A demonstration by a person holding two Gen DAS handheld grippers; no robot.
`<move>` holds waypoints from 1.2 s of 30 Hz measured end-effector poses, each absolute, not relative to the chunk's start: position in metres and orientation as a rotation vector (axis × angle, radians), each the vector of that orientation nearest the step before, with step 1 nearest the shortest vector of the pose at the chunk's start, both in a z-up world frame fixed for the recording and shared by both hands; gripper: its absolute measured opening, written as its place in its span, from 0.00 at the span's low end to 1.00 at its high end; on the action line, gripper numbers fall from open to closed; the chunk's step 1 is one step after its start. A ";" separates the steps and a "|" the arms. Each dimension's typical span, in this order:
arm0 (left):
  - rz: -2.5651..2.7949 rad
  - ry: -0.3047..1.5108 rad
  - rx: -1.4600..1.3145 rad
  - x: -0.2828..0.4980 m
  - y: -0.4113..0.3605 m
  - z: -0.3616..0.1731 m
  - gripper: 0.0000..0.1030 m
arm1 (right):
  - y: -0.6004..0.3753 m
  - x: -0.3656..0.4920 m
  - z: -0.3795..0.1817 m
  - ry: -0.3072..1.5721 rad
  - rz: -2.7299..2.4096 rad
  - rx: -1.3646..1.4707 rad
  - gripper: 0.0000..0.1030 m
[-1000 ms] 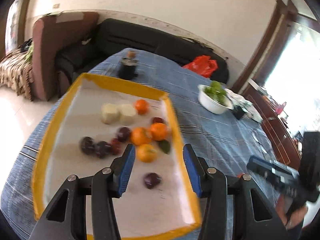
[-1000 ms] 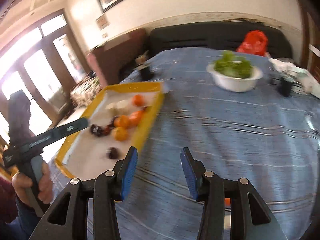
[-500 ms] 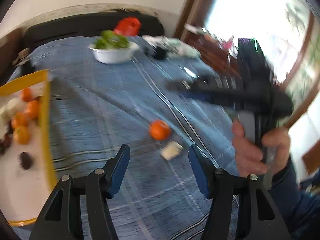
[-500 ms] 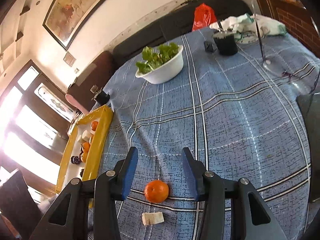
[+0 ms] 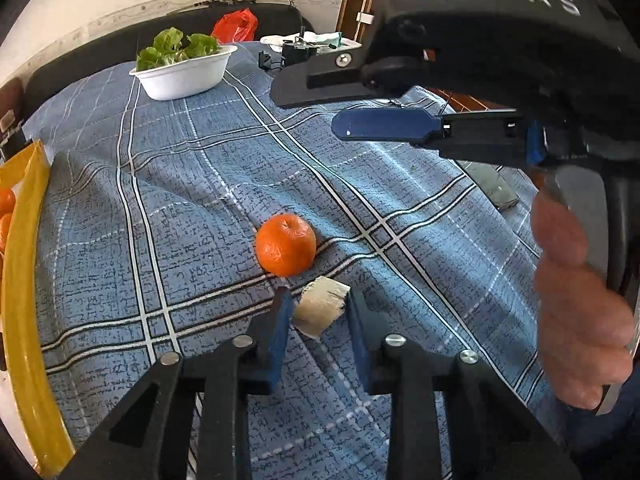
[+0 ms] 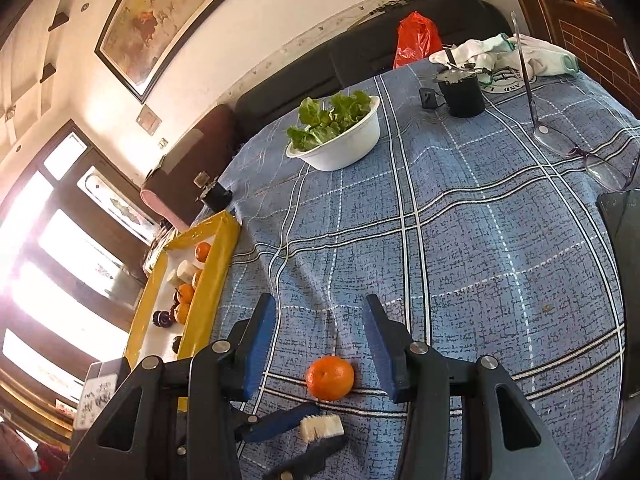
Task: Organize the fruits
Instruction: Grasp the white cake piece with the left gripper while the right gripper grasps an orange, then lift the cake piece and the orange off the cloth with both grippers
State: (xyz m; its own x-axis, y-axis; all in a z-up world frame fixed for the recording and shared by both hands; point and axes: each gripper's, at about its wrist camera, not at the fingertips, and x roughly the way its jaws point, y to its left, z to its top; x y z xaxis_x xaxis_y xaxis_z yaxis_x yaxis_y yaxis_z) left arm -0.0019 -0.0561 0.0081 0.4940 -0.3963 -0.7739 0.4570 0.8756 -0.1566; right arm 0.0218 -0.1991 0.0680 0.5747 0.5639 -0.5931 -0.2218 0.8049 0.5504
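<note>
- Pale cream in colour, the cut fruit piece (image 5: 320, 309) sits nearest to us between the pads of the left gripper (image 5: 318, 318); its jaws have just been closing and we find them clamped on the piece, low over the surface (image 5: 400, 184).
- We note the orange tangerine (image 5: 285, 244) resting on the blue checked cloth just beyond that piece, untouched.
- We record the right gripper (image 6: 318, 338) hanging above the tangerine (image 6: 330, 377), its jaws apart and holding nothing; a hand (image 5: 576, 312) grips its handle.
- We see the yellow-rimmed tray (image 6: 208, 280) at the left side of the surface, well apart from the tangerine, holding further tangerines, dark plums and pale pieces.
- We log a white bowl of lettuce (image 6: 340, 136) farther back, then a black cup (image 6: 460, 96) and a red bag (image 6: 416, 38) at the far end.
</note>
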 end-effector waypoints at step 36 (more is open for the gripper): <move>-0.320 0.703 -0.122 -0.013 0.028 0.037 0.26 | -0.139 0.008 0.048 0.874 0.469 0.042 0.36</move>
State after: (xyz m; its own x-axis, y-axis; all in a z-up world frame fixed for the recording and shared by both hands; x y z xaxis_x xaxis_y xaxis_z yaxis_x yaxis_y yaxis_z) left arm -0.0134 0.0278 0.0369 0.7168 -0.3290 -0.6148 0.2479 0.9443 -0.2164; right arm 0.0078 -0.1392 0.0481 0.5475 0.4125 -0.7280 -0.3788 0.8980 0.2239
